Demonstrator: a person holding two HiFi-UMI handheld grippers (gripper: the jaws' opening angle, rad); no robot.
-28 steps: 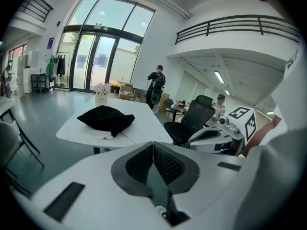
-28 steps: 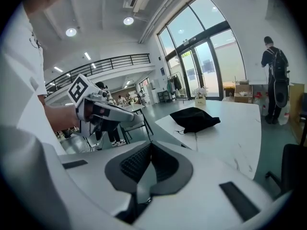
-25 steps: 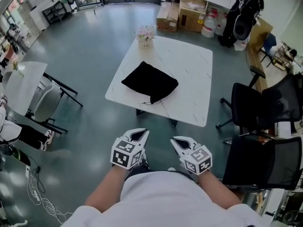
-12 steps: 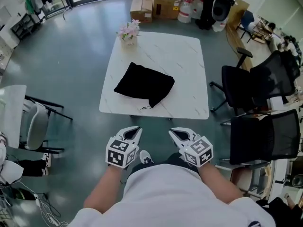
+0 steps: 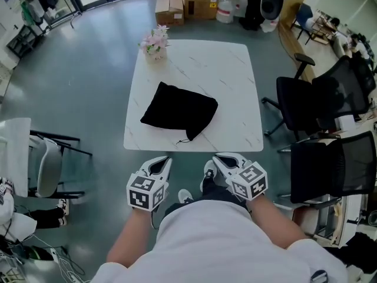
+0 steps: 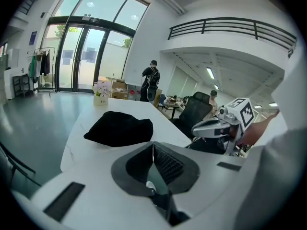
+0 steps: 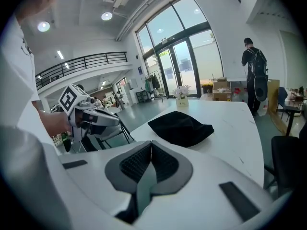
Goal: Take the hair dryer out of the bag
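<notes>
Black soft cloth bag (image 5: 179, 109) was laid flat on white marble-patterned square desk (image 5: 235, 87), at 12 o'clock from tools. Left tool (image 5: 163, 160) and right tool (image 5: 219, 158) were held pressed together, nothing pinched, clear of desk.

A black bag (image 5: 179, 111) of soft cloth is laid flat on the white marbled table (image 5: 232, 75), left of the middle and nearer the near edge than the far one. It is seen rumpled and slightly bulged. A thin dark cord (image 5: 184, 140) is trailed from its near corner.
</notes>
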